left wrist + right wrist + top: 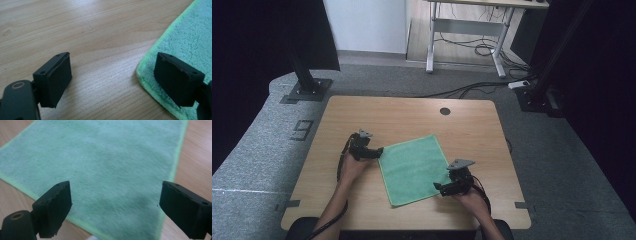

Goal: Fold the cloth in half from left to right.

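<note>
A: How are the jaws being held?

B: Both are being held wide, nothing gripped. The left gripper [373, 152] is being kept left of centre in the high view, at the cloth's [413, 168] left corner; in the left gripper view one jaw is being held over the green hem at lower right, the other over bare table [100, 37], so the corner is being straddled, not pinched.

A: And the other?

B: The right gripper [443, 188] is being held at the lower right of the cloth [105, 165], jaws spread across its near corner.

A: Why opposite corners?

B: Probably a fold or lift is being prepared. The cloth is lying flat, mid-table, slightly skewed.
</note>
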The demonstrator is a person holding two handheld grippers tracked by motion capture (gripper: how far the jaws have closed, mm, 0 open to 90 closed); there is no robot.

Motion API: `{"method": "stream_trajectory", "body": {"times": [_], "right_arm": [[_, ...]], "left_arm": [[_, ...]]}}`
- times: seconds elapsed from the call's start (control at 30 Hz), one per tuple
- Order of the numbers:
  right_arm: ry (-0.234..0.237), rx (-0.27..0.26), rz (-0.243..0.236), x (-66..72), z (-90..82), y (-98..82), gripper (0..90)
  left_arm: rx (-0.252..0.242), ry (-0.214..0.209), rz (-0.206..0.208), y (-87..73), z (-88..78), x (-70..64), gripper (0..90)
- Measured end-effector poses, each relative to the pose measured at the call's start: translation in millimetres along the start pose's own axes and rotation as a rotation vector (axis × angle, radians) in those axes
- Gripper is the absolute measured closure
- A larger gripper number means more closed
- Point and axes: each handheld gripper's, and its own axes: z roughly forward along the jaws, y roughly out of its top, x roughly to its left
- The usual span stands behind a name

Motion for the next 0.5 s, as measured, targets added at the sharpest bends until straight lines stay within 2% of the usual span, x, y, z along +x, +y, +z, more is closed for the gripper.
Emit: {"method": "stream_trajectory", "body": {"times": [0.2,0.5], "right_arm": [[0.053,0.010,-0.020,12.5,10.7,7.5,12.5],[0.142,0.025,-0.073,37.8,28.8,19.5,13.2]], "left_arm": [[-0.001,-0.008,0.018,-0.5,-0.7,-0.7,17.3],[-0.019,-0.032,0.039,-2.4,-3.1,-3.2,29.0]]}}
